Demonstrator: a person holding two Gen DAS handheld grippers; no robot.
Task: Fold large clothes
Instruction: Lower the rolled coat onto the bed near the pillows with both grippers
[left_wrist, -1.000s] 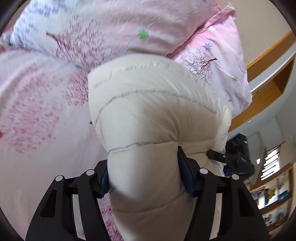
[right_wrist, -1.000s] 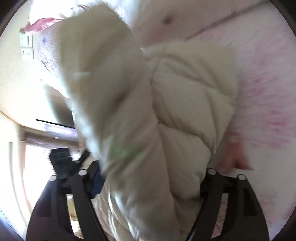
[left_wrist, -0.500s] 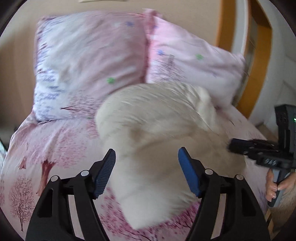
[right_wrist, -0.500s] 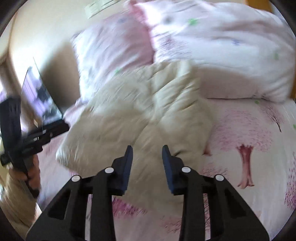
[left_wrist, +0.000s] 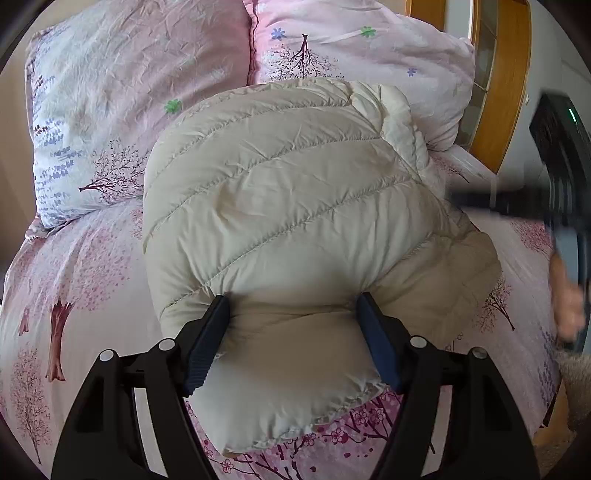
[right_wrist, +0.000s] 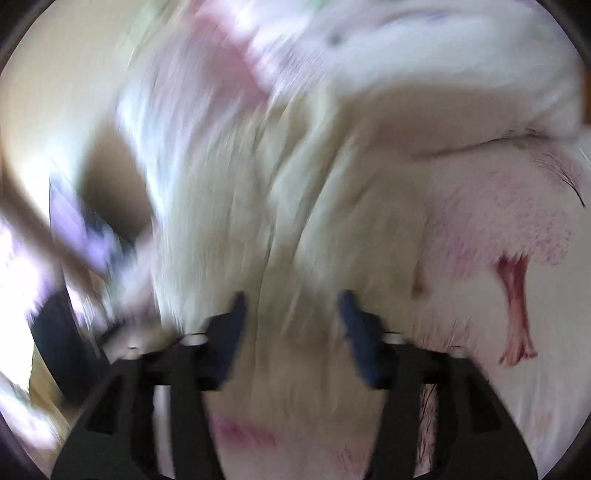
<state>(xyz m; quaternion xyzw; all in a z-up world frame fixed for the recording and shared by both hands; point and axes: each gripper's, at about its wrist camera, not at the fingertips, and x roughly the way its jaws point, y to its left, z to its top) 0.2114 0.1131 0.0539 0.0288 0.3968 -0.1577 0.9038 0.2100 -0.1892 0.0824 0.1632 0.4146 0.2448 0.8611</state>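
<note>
**Cream puffer jacket bundled on a cherry-tree bedspread**

A pink bedspread (left_wrist: 85, 266) printed with trees covers the bed, and two matching pillows (left_wrist: 122, 96) lean side by side at its head. In the middle lies a quilted cream puffer jacket (left_wrist: 295, 206), folded into a thick, rounded bundle whose far edge touches the right-hand pillow. The left gripper (left_wrist: 291, 306) stands with its jaws spread wide, the blue pads (left_wrist: 205, 343) on either side of the bundle's near end; the padding bulges between them, and whether the pads press it or merely flank it cannot be told.

Only the left wrist view is sharp. It alone shows the pillows' leaf and flower prints, a strip of orange wooden frame (left_wrist: 513, 85) at the upper right, and, blurred at the right edge, the dark body of the right gripper (left_wrist: 561, 177) with a hand (left_wrist: 567, 302) on its handle.

The right wrist view is heavily smeared by motion. The right gripper (right_wrist: 291, 310) appears there with its jaws apart and pale jacket fabric (right_wrist: 280, 206) lying between and beyond them; contact is not readable. The bedspread (right_wrist: 517, 229) shows at the right with one red tree trunk, and a smeared dark shape (right_wrist: 55, 325) at the lower left cannot be identified. The bed's edges are cut off in both views.
</note>
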